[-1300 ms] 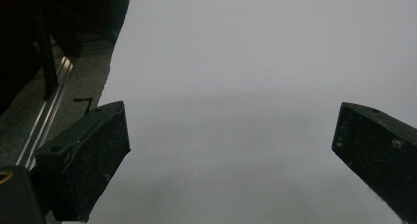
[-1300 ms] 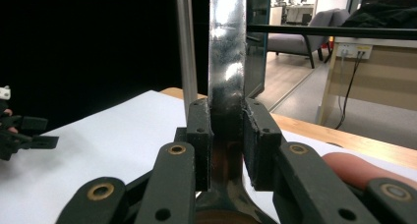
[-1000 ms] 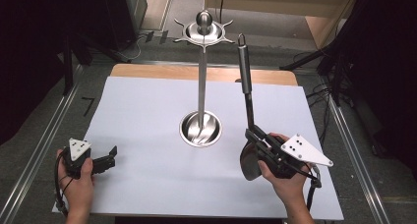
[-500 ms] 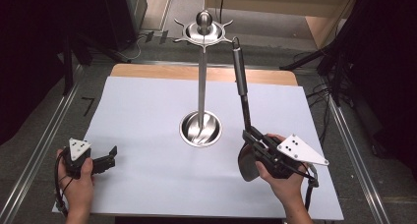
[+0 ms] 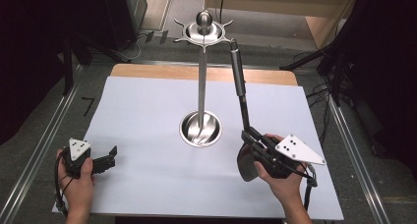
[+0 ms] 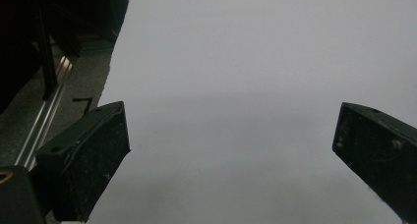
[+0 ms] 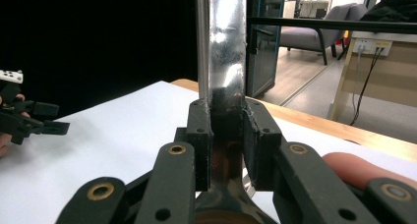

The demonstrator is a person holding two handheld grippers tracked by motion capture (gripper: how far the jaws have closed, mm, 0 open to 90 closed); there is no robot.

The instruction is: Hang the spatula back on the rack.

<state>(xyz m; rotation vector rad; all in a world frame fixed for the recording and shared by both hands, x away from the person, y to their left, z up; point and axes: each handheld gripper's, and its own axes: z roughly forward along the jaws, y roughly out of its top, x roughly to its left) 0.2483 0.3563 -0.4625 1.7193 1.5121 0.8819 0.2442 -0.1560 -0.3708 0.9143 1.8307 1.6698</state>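
Steel ladle [image 5: 239,86] stands upright right of the rack [image 5: 202,76], pinched low on its handle by the right tool [image 5: 252,140], seemingly to hang it up top. Left tool [image 5: 109,156] rests spread on the counter [image 5: 147,184], idle.

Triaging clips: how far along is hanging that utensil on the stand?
Done: right gripper is clamped on the utensil, handle raised upright. In hand: its handle tip sits beside the stand top, not hooked. Left: hook it, release. Left gripper rests open on the table.

A utensil stand [image 5: 202,86] stands on the table [image 5: 147,116], ladle [image 5: 239,86] right of it.
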